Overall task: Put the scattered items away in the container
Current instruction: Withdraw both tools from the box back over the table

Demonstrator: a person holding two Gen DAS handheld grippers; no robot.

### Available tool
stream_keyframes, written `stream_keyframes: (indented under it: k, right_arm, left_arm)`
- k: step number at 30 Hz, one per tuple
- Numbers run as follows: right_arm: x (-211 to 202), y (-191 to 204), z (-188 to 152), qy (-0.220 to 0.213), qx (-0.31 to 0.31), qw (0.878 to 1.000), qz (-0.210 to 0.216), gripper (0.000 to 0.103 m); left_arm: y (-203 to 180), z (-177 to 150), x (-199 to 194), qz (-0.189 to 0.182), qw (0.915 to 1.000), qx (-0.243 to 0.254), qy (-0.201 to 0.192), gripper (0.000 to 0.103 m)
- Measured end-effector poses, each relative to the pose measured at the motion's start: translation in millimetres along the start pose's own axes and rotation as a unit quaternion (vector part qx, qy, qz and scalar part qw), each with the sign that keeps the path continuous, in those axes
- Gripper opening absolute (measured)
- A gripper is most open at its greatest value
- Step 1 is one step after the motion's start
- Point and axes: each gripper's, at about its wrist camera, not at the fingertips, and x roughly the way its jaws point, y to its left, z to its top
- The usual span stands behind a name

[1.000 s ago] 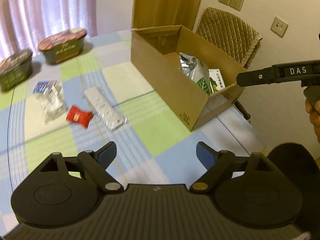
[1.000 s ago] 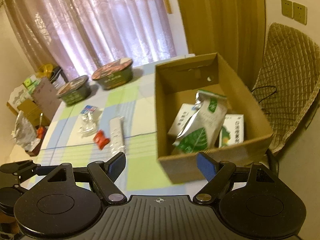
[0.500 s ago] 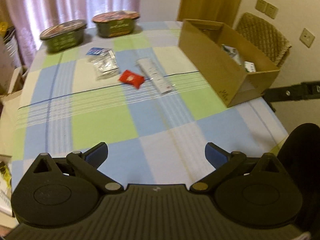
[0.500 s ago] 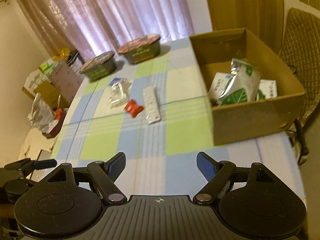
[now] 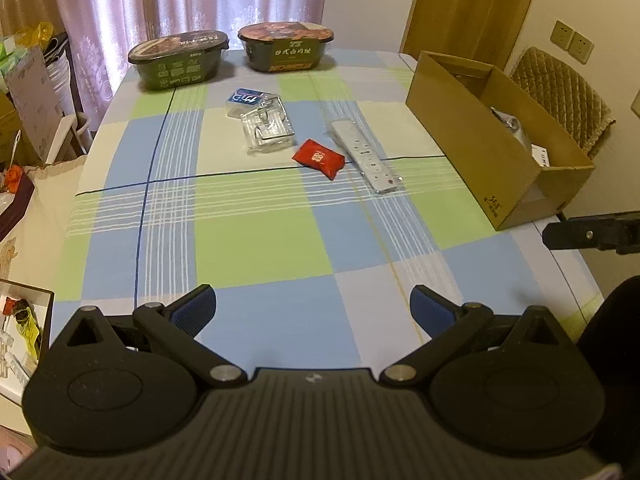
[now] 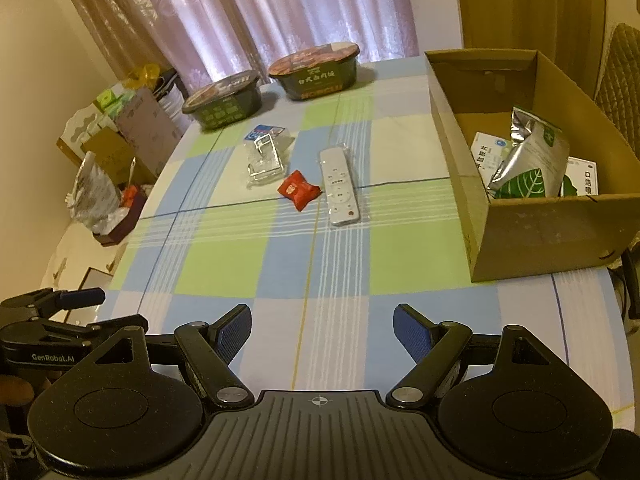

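Left wrist view: the left tongs (image 5: 311,308) hover released and empty over the near part of the table (image 5: 256,236), their two blue pads spread wide. Five loose things lie on the checked cloth. Two dark green lidded bowls (image 5: 179,60) (image 5: 285,45) sit side by side at the far edge by the curtain. In the middle lie one clear plastic packet (image 5: 264,122), one red sachet (image 5: 319,158) and one white remote in a clear wrapper (image 5: 366,156); the sachet lies between packet and remote, just beside the remote. One cardboard box (image 5: 460,136) stands open at the table's right edge, with pale items partly visible inside. The near half of the cloth is bare, giving open room in front of the tongs. A black bar of the other tool (image 5: 592,234) pokes in at the right

Right wrist view: the right tongs (image 6: 322,330) are likewise released and hold nothing, above the near table edge. The same two bowls, packet (image 6: 267,158), sachet (image 6: 299,190) and remote (image 6: 340,186) appear, the sachet touching or nearly touching the remote's left side. The box (image 6: 532,236) holds one silver and green pouch (image 6: 530,160) leaning upright, and two white printed packs (image 6: 486,154) (image 6: 582,178) on either side of it. The far half of the box floor is bare. Part of the left tool shows at the lower left
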Motion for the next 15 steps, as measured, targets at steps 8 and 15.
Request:
stream_keyframes:
  k: [8,15]
  right_arm:
    - [26.0,-3.2,8.8,0.021,-0.003,1.000,-0.003,0.084]
    - [52.7,-3.2,28.6,0.025,-0.015,1.000,-0.002,0.084]
  left_arm:
    - [8.8,16.8,26.2,0.000,1.0000,0.000,0.007,0.101]
    - [15.7,37.1,54.9,0.003,0.9999,0.007,0.010,0.101]
